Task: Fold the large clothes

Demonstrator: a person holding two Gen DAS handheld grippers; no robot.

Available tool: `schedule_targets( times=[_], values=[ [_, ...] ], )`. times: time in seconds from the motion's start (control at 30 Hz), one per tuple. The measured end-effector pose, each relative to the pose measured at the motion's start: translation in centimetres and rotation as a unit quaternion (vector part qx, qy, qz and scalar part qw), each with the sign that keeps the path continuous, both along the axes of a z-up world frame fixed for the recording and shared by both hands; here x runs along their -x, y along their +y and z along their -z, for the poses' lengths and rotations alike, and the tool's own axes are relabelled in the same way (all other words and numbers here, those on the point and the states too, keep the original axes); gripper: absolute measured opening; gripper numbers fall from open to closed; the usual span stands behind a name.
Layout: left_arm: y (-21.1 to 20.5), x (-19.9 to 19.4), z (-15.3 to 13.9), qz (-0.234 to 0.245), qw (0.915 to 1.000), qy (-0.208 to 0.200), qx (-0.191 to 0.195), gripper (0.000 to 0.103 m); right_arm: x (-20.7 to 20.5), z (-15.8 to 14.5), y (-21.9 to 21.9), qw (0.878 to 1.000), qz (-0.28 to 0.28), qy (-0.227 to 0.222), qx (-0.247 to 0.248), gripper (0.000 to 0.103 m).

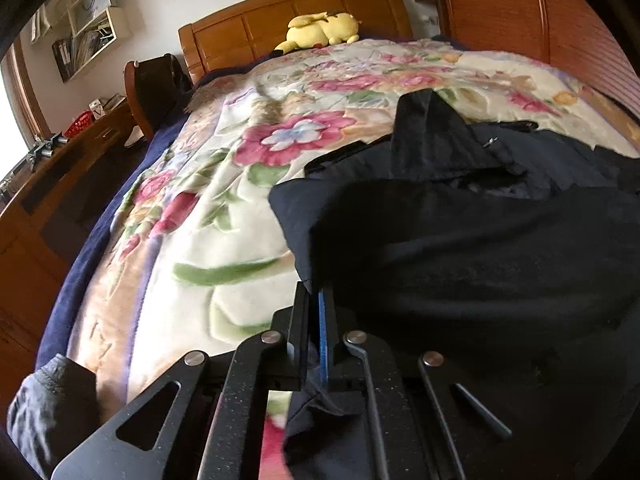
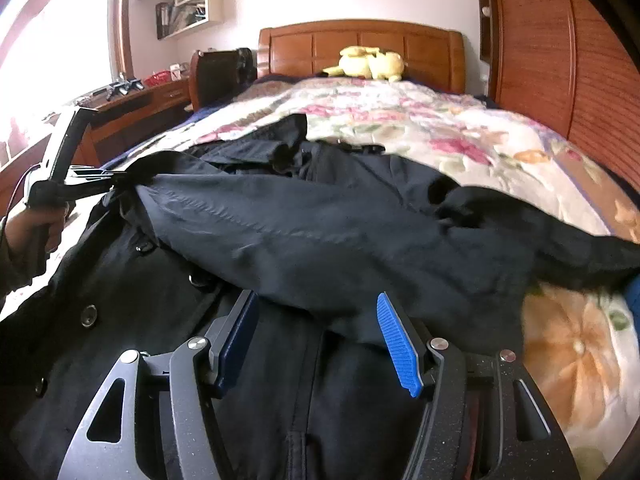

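**Left gripper pinching coat, right one spread**

One black coat [image 2: 304,232] lies across the floral blanket [image 1: 224,208] on the bed [image 1: 296,20]. One yellow plush [image 1: 324,28] sits at the headboard. One red basket [image 1: 82,123] is on the desk [image 1: 60,168] beside the bed; contents unreadable. Left gripper [image 1: 314,300]: jaws pressed together on a coat edge, fabric lifted off the bed. Right gripper [image 2: 316,320]: jaws spread wide over the buttoned front, holding nothing; a coat fold lies between the blue pads [image 2: 400,352].

Matt black cloth coat [image 2: 320,232] on fleecy floral blanket [image 1: 208,208].
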State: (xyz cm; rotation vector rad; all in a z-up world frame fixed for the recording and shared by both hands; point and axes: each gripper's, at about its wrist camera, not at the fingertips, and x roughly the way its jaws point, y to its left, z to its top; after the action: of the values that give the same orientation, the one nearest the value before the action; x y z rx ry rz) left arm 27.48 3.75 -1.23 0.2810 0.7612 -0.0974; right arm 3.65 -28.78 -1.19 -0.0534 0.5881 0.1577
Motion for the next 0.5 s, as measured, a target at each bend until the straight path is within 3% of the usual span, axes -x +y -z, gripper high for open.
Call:
schedule_targets(
  times=[0.17,0.33,0.5],
  values=[
    [1.2,-0.3,0.2,-0.009,0.9999,0.006,0.011,0.005,0.0,0.3,0.0,1.0,0.0,-0.002,0.002,0.063],
    [1.6,1.9,-0.8,-0.005,0.9997,-0.01,0.022,0.005,-0.2,0.4,-0.2,1.0,0.0,0.001,-0.005,0.063],
    [1.5,5.1,-2.0,0.025,0.9973,-0.024,0.064,0.033,-0.3,0.4,-0.3,1.0,0.001,0.002,-0.005,0.063]
  ],
)
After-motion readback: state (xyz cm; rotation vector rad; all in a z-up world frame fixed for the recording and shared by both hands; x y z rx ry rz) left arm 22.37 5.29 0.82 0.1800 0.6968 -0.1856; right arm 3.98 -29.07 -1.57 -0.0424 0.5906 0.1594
